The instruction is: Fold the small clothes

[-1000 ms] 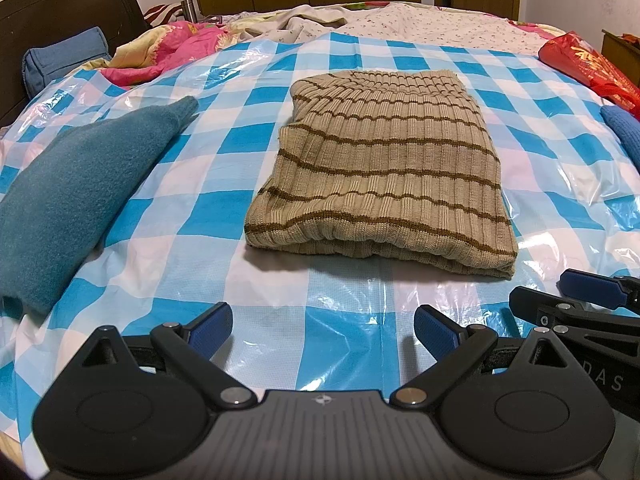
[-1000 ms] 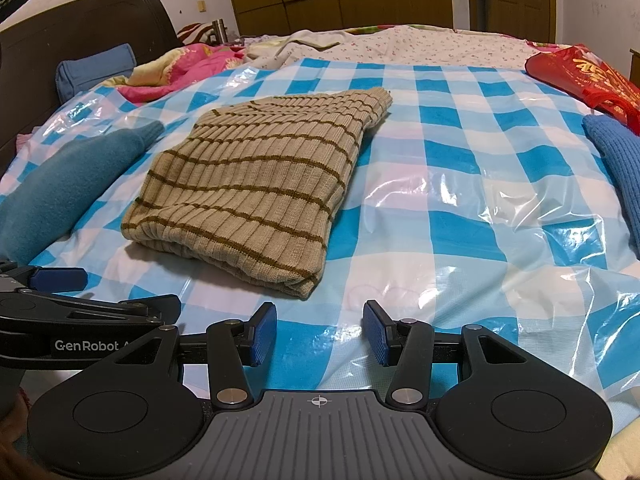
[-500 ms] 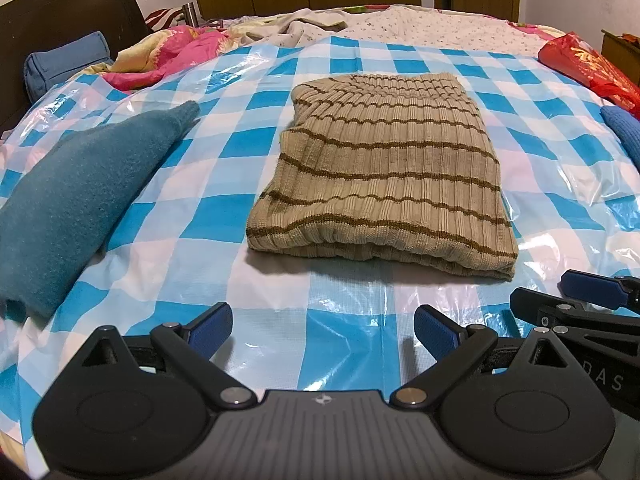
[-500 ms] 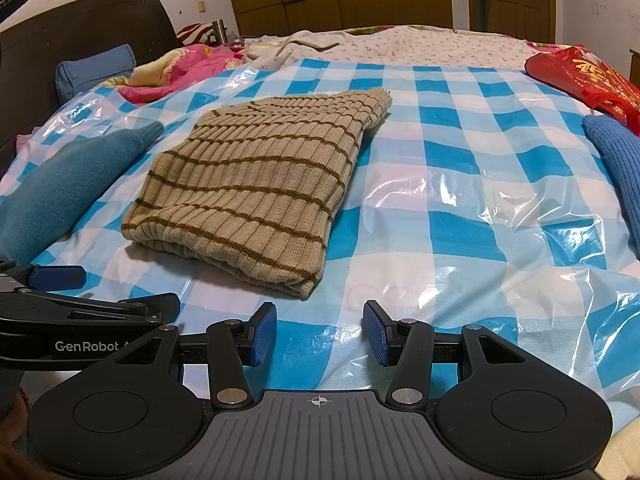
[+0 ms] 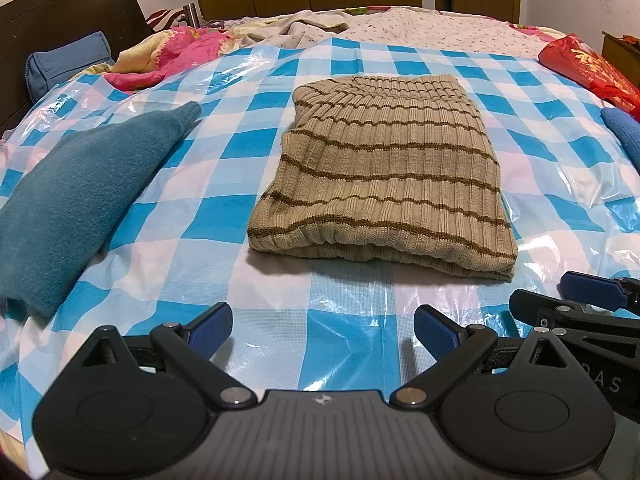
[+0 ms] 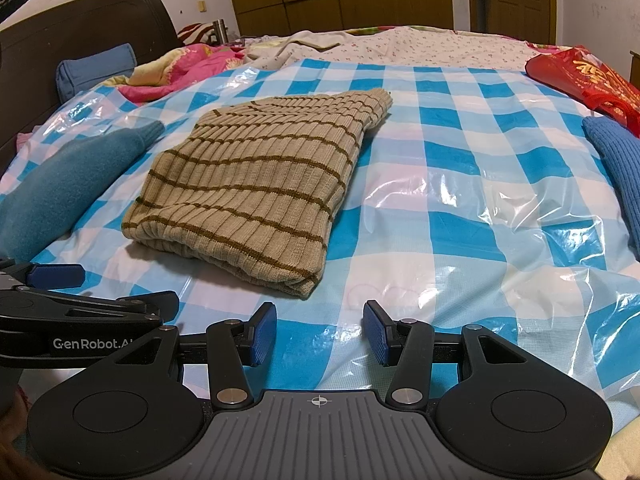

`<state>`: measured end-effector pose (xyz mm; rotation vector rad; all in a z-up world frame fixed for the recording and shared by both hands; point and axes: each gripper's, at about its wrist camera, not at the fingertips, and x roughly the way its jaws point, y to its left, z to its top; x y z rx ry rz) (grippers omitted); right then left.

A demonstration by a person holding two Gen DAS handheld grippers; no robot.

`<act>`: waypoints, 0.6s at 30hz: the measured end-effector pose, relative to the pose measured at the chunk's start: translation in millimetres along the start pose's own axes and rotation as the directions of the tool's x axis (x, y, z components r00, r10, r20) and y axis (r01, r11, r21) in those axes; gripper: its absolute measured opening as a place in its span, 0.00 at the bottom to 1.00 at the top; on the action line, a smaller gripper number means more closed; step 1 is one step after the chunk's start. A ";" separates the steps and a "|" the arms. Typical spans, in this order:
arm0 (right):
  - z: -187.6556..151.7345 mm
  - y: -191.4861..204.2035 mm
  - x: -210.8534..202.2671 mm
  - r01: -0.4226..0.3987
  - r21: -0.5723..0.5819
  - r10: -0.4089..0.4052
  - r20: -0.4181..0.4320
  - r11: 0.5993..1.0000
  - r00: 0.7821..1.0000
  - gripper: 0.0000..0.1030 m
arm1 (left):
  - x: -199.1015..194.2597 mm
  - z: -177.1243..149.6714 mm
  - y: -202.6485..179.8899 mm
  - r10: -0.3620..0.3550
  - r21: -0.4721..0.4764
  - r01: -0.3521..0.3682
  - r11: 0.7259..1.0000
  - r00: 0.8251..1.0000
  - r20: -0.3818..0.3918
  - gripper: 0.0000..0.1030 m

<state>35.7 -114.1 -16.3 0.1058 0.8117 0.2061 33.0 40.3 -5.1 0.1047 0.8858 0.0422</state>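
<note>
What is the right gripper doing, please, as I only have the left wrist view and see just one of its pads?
Observer: The right gripper is open, with only the checked sheet showing between its pads.
Operator: Thanks, is it touching the striped sweater?
Observer: No, the sweater lies ahead and to its left, clear of both pads.
Operator: And the blue knit garment at my right edge?
Observer: It stretches far down the sheet's right side.

My left tongs (image 5: 322,326) hang spread wide, nothing between the pads. My right tongs (image 6: 319,333) sit just beside them, also parted and empty, both tilted downward.
</note>
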 end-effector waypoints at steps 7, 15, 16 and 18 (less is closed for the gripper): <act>-0.2 0.3 -0.1 0.001 0.000 -0.001 0.000 1.000 1.000 0.46 | -0.1 -0.2 0.3 0.000 -0.001 0.000 1.000 1.000 -0.001 1.00; -0.2 0.1 -0.2 0.001 -0.001 -0.001 0.000 1.000 1.000 0.46 | -0.4 -0.1 1.1 -0.002 -0.008 0.002 1.000 1.000 -0.010 1.00; -0.3 -0.6 -0.2 0.001 -0.001 -0.001 0.000 1.000 1.000 0.46 | -0.4 -0.2 0.5 -0.001 -0.008 0.001 1.000 1.000 -0.010 1.00; -0.2 -0.2 -0.2 0.002 -0.002 -0.002 0.000 1.000 1.000 0.46 | -0.4 -0.3 0.4 -0.002 -0.008 0.002 1.000 1.000 -0.010 1.00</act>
